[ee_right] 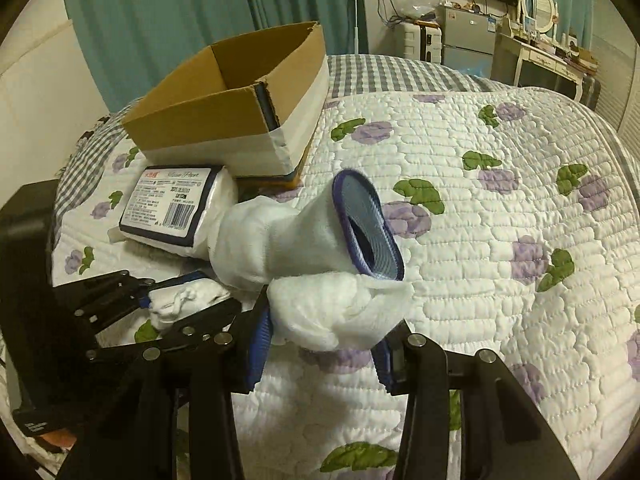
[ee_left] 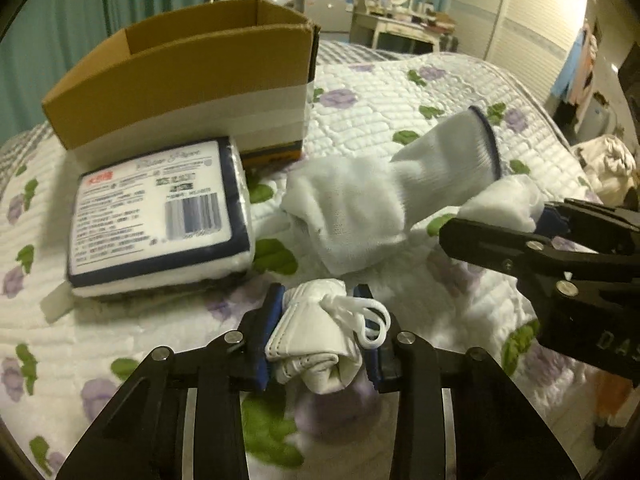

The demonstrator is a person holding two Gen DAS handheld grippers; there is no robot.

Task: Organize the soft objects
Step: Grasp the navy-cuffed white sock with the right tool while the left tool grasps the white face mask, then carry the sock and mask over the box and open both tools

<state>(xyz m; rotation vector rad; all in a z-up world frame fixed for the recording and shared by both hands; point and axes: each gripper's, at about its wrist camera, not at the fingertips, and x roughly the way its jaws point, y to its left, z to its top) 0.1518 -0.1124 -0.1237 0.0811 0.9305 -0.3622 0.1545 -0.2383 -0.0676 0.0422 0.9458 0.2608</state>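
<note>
- Now the left hand-held gripper [ee_left: 320, 328] is squeezing a crumpled white face mask with elastic loops [ee_left: 320, 336], jaws narrowed.
- Right hand-held gripper [ee_right: 324, 344] is pinching a white knitted glove with a blue-edged cuff [ee_right: 320, 240] by its fingers, above the quilted floral bed cover [ee_right: 500, 240].

A crumpled white mask [ee_left: 320, 332], ear loops bunched on top, sits pinched in the left claw [ee_left: 322, 336] just above the bed. Beside it, a white glove [ee_left: 384, 196] with a dark blue cuff hangs stretched out, one end clamped in the right claw [ee_right: 320, 332], its cuff gaping open toward the right wrist view and its other end sagging down toward the quilt. A tissue pack [ee_left: 160, 216], white with a navy border and a printed barcode label, lies flat on the bed, face up. Right behind it stands the box [ee_left: 188, 76], brown cardboard, open top, a wide white tape band around its lower walls.
</note>
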